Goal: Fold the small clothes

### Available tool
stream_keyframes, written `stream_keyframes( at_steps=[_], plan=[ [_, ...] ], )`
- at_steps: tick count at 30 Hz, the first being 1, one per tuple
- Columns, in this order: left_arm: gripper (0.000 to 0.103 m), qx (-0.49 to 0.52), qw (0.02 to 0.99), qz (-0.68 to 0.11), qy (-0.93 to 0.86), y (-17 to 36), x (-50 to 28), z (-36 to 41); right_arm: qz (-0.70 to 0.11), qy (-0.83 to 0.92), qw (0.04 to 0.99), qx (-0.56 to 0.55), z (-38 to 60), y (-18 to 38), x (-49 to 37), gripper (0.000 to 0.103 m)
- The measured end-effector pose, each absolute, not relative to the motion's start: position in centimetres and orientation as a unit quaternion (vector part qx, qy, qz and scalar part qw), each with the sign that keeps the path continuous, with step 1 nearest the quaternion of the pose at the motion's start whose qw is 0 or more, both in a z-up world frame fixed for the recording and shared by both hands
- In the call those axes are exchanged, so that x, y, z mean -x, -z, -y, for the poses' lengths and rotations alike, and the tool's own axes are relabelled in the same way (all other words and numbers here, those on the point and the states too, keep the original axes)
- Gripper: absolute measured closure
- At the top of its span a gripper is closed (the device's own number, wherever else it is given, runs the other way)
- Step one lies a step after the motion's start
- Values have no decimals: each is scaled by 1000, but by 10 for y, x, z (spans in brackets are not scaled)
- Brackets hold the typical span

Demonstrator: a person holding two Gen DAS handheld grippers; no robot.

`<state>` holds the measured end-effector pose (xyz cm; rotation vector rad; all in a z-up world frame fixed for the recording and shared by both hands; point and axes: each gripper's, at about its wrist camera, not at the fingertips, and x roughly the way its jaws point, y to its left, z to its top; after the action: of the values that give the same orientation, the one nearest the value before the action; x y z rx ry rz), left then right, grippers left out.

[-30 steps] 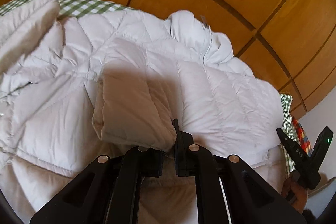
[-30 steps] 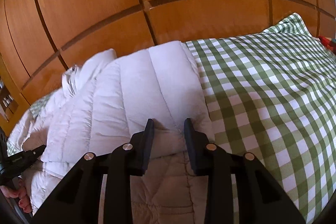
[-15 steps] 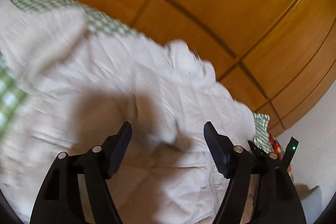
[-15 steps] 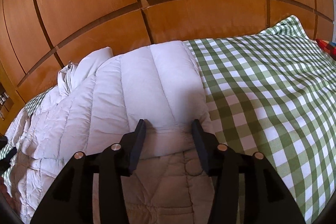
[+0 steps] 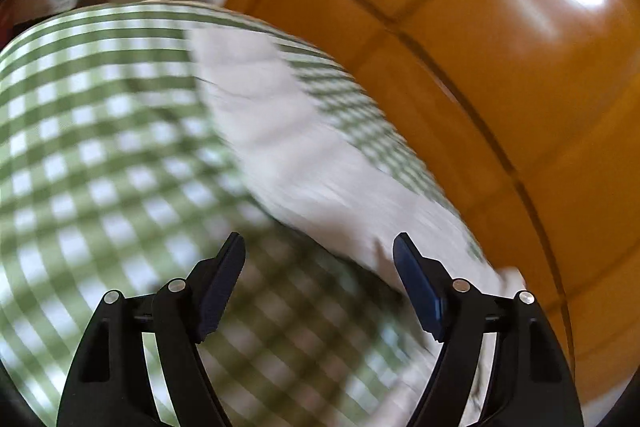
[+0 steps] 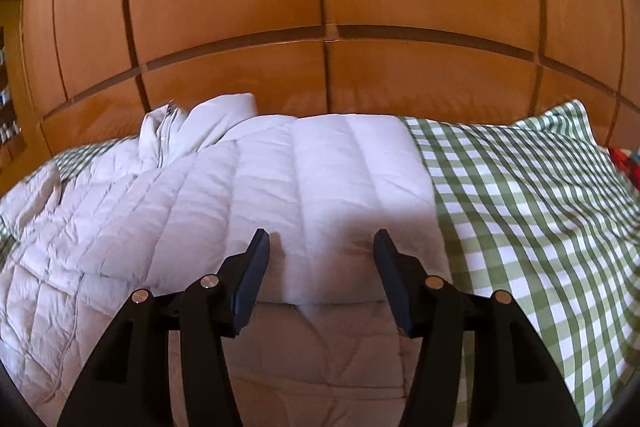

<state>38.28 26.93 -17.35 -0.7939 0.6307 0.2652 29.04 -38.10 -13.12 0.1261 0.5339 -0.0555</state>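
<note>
White quilted down, that is what fills my right wrist view: a puffer jacket [image 6: 248,195] lying flat on the green-and-white checked bedcover [image 6: 528,195], collar [image 6: 188,123] toward the wooden panelled wall [image 6: 320,7]. One sleeve [image 6: 344,203] is folded across the body, its cuff end lying just ahead of my right gripper [image 6: 320,259]. I have that gripper's fingers spread wide with nothing between them, hovering above the folded sleeve and the jacket's paler lining [image 6: 320,359] below it; I cannot tell whether the tips touch the fabric. At the far left, the other sleeve [image 6: 32,195] lies out toward the edge of the bed.

My left wrist view is badly motion-blurred. I can make out a white padded strip of the jacket [image 5: 288,131] running diagonally over the checked cover [image 5: 100,155], with the wooden wall [image 5: 500,87] behind. My left gripper [image 5: 318,255] is also splayed wide and empty, over the cover beside the white strip.
</note>
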Motion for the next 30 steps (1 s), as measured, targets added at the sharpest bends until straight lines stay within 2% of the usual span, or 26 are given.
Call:
stream_keyframes(
  at_steps=[6, 9, 16, 19, 21, 23, 24, 27, 30],
  plan=[
    [29, 420, 840, -297, -170, 191, -402, -344, -278, 30, 958, -70, 385, 135, -296, 45],
    [40, 440, 831, -299, -166, 199, -416, -364, -281, 33, 957, -66, 384, 136, -297, 44],
    [48, 417, 850, -282, -154, 200, -436, -378, -287, 38, 956, -58, 382, 137, -299, 44],
    [60, 416, 852, -277, -158, 204, -436, -382, -288, 39, 955, -55, 382, 137, -300, 44],
    [73, 404, 854, -285, -161, 207, -440, -384, -289, 41, 955, -53, 381, 137, -300, 44],
    [90, 403, 852, -291, -164, 210, -442, -387, -289, 43, 955, -51, 380, 137, -300, 44],
    [95, 407, 849, -293, -164, 211, -441, -390, -289, 43, 955, -50, 380, 137, -300, 44],
    [100, 410, 850, -288, -163, 209, -436, -394, -289, 43, 955, -50, 380, 137, -300, 44],
    [101, 400, 858, -271, -177, 194, -425, -392, -289, 43, 955, -50, 380, 136, -300, 44]
  ],
)
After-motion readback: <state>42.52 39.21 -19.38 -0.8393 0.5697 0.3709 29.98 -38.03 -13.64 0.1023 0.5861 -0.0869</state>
